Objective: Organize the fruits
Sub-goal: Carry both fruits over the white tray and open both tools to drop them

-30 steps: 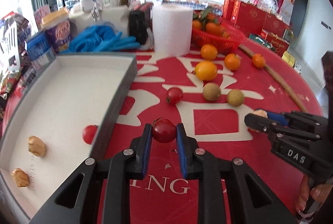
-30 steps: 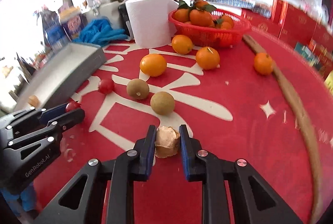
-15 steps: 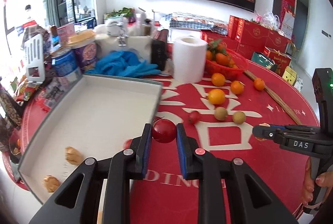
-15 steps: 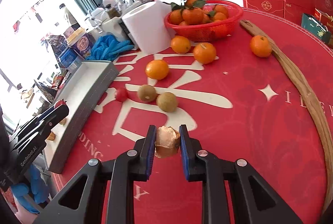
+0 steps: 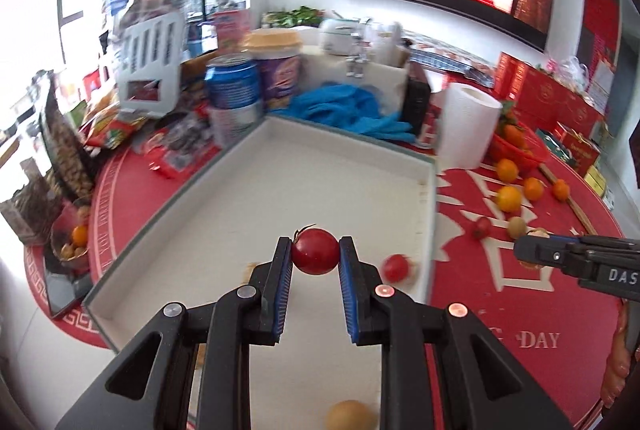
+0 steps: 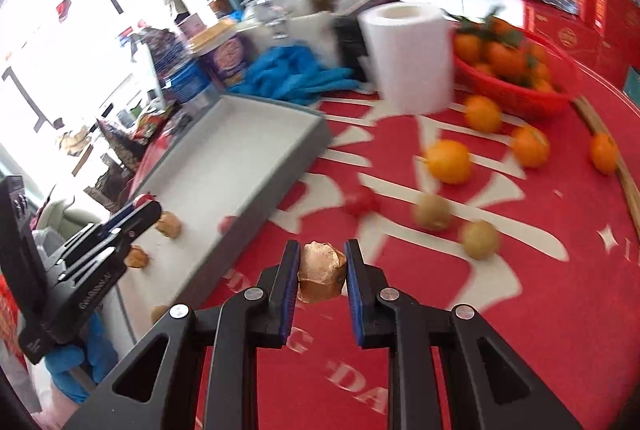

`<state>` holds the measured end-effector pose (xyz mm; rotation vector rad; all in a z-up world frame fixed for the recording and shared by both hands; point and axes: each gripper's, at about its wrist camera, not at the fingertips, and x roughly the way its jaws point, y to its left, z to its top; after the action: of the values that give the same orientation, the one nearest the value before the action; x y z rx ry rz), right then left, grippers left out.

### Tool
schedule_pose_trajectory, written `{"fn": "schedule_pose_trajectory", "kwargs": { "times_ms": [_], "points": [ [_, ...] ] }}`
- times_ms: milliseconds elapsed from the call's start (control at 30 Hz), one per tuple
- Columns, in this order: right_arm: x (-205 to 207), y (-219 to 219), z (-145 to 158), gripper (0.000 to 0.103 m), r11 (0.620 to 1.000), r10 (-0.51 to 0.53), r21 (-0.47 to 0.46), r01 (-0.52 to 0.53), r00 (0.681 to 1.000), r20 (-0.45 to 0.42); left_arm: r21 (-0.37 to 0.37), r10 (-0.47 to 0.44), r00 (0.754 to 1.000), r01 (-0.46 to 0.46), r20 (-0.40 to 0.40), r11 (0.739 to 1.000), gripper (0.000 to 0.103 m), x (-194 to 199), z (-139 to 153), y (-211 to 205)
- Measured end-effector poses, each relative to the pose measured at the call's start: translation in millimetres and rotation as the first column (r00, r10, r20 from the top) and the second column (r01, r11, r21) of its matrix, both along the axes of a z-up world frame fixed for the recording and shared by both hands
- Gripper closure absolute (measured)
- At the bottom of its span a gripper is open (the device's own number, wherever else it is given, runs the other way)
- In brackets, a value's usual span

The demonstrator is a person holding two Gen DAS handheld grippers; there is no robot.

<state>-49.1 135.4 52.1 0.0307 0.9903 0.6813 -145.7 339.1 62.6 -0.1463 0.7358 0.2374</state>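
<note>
My left gripper (image 5: 315, 252) hangs over the tray (image 5: 427, 190), fingers (image 5: 280, 270) closed on a tomato (image 5: 315, 251), stem to the upper left. Below it on the tray floor: a second tomato (image 5: 394, 267) near the right wall, blurred, and a tan round fruit (image 5: 349, 415) at the bottom edge of the view. My right gripper (image 6: 322, 272) sits over the red surface (image 6: 520, 310) just right of the tray's near wall, fingers (image 6: 289, 270) clamped on a brown, crumpled-looking fruit (image 6: 321, 276); kind unclear. From the right view I see two more brown pieces (image 6: 169, 224) lying in the tray by the left gripper's tips. Loose on the surface: a third tomato (image 6: 362, 203), two kiwis (image 6: 432, 212), four oranges (image 6: 448, 160). Red basket (image 6: 520, 96) of oranges behind, beside a paper roll (image 6: 412, 58). Right view heavily motion-blurred.
</note>
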Motion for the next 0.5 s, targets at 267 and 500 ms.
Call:
{"fn": "schedule_pose_trajectory", "kwargs": {
  "times_ms": [267,500],
  "points": [
    [-8,65,15,0.080,0.993,0.114,0.005,-0.114,0.993,0.016,-0.015,0.057,0.998,-0.057,-0.025,0.998,0.078,-8,-9,28],
    [-5,101,8,0.080,0.989,0.150,-0.016,-0.150,0.989,0.007,-0.011,0.063,0.997,-0.063,-0.043,0.998,0.078,-9,-18,31]
  ]
}}
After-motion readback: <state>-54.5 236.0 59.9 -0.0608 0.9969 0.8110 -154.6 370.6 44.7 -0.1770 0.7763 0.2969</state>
